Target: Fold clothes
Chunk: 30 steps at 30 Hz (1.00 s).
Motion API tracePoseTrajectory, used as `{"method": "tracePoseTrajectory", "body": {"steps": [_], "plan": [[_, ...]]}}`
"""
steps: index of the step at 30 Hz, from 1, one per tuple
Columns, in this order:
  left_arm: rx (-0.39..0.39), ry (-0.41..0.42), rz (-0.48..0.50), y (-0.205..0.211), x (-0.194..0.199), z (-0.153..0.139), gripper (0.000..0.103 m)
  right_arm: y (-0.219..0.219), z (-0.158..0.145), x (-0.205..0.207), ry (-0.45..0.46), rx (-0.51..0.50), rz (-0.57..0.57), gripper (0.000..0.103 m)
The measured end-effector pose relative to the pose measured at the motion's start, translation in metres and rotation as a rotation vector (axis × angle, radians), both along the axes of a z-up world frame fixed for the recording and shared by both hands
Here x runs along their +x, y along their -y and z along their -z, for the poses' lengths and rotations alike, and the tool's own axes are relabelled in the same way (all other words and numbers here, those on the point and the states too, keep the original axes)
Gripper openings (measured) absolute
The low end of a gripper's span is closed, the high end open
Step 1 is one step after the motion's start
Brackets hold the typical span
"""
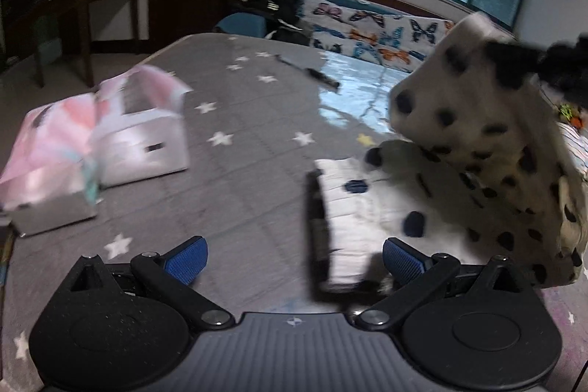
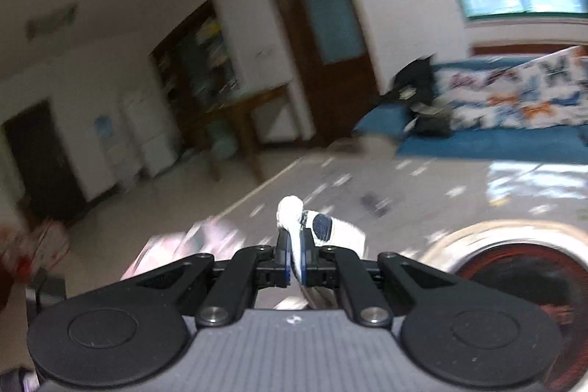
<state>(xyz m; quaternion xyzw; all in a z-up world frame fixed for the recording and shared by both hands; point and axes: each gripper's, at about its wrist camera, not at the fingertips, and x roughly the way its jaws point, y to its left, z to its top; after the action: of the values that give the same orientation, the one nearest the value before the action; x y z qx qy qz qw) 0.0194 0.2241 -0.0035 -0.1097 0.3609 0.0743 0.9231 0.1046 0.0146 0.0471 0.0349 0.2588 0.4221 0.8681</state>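
A white garment with dark spots (image 1: 477, 149) is lifted at the right of the left wrist view, its ribbed hem (image 1: 345, 219) hanging down between my left gripper's fingers. My left gripper (image 1: 294, 261) is open, its blue pads (image 1: 185, 259) wide apart, just above the grey star-patterned surface (image 1: 239, 171). My right gripper (image 2: 294, 256) is shut on a fold of the same white spotted garment (image 2: 323, 226), which sticks up past the fingertips. The right gripper itself shows as a dark blurred shape (image 1: 558, 61) at the garment's top.
A white box (image 1: 147, 142) and a pink patterned cloth (image 1: 55, 142) lie at the left. A dark pen-like object (image 1: 312, 72) lies further back. A butterfly-print sofa (image 1: 382, 28) stands behind. A round red-and-white object (image 2: 522, 281) is at the right.
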Motion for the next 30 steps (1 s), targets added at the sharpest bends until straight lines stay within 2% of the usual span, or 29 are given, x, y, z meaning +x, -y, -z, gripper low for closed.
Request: {"method": "tracePoseTrajectory", "body": {"steps": [1,3,5,8,10,12,14,18,20,23,30], "plan": [[-0.003,-0.001,-0.011,-0.003,-0.003,0.001,0.103,-0.011,0.007,-0.005,-0.004,-0.036,-0.027,0.006],[-0.006,-0.004,-0.032,-0.010,-0.009,0.002,0.103,-0.031,0.020,-0.014,-0.016,-0.107,-0.077,0.012],[-0.009,-0.008,-0.050,-0.016,-0.012,0.003,0.103,-0.039,0.032,-0.020,-0.049,-0.140,-0.109,0.016],[-0.011,-0.006,-0.070,-0.023,-0.012,0.002,0.103,-0.041,0.042,-0.026,-0.091,-0.161,-0.145,0.042],[-0.013,0.001,-0.079,-0.026,-0.012,-0.001,0.103,-0.036,0.042,-0.029,-0.085,-0.178,-0.160,0.048],[-0.014,0.018,-0.084,-0.027,-0.010,-0.005,0.103,-0.027,0.041,-0.030,-0.074,-0.193,-0.168,0.067],[-0.018,0.036,-0.082,-0.027,-0.006,-0.010,0.103,-0.014,0.038,-0.027,-0.068,-0.200,-0.161,0.075],[-0.022,0.074,-0.044,-0.018,0.007,-0.020,0.102,0.008,0.032,-0.021,-0.051,-0.232,-0.108,0.099],[-0.022,0.085,-0.010,-0.010,0.015,-0.024,0.101,0.018,0.030,-0.020,-0.033,-0.248,-0.075,0.103],[-0.024,0.090,0.048,0.003,0.030,-0.027,0.097,0.034,0.029,-0.015,-0.011,-0.264,-0.035,0.103],[-0.025,0.080,0.141,0.026,0.065,-0.029,0.097,0.063,0.031,-0.006,-0.017,-0.216,0.040,0.103]]}}
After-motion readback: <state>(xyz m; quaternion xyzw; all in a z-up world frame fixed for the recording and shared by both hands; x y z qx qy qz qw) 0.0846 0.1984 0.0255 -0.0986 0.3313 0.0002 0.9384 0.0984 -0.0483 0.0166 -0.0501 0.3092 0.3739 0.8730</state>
